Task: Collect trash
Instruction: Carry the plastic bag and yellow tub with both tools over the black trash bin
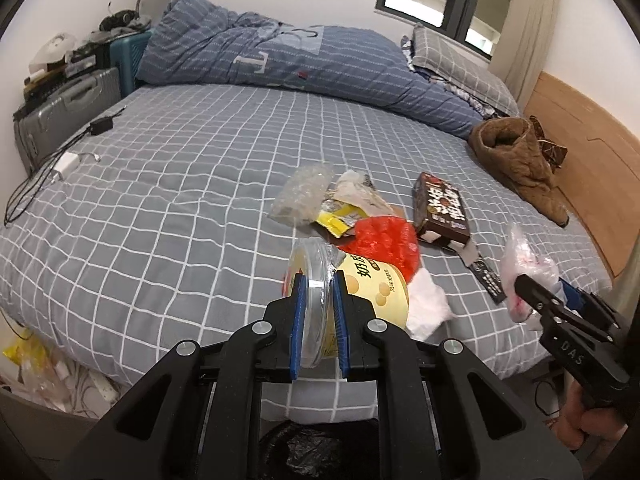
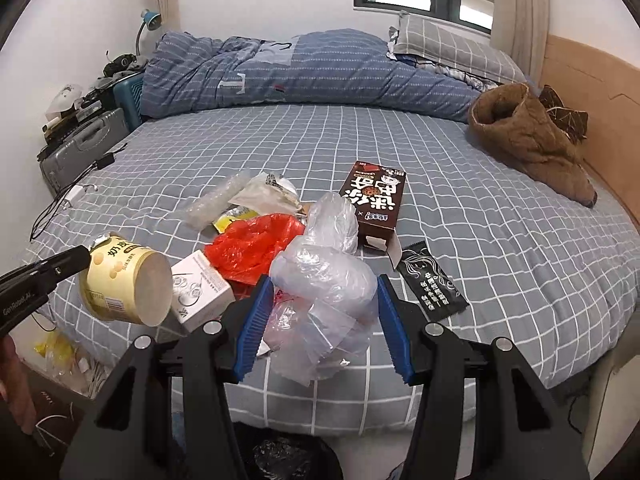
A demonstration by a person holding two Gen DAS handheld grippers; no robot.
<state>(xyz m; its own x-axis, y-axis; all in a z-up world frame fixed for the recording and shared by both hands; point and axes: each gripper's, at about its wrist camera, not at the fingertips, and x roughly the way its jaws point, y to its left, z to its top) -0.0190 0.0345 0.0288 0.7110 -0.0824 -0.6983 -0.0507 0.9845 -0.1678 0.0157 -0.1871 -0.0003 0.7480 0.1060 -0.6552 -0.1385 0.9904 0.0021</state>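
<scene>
My left gripper [image 1: 318, 280] is shut on the rim of a yellow snack tub [image 1: 372, 292], held on its side over the bed's near edge; the tub also shows in the right wrist view [image 2: 120, 280]. My right gripper [image 2: 326, 284] has its jaws spread wide around a crumpled clear plastic bag [image 2: 324, 276] that hangs between the blue pads; I cannot tell if they grip it. On the bed lie a red plastic bag [image 2: 252, 248], a brown snack box [image 2: 378, 204], a black sachet [image 2: 432, 284], a small white box [image 2: 200, 288] and clear wrappers [image 2: 240, 196].
A black-lined bin [image 2: 288, 460] stands on the floor below the grippers. A brown garment [image 2: 532, 140] lies at the right by the wooden headboard [image 2: 592, 92]. A blue duvet [image 2: 300, 72] lies at the back. Chargers and cables [image 1: 64, 164] lie at the left edge, by suitcases [image 1: 68, 108].
</scene>
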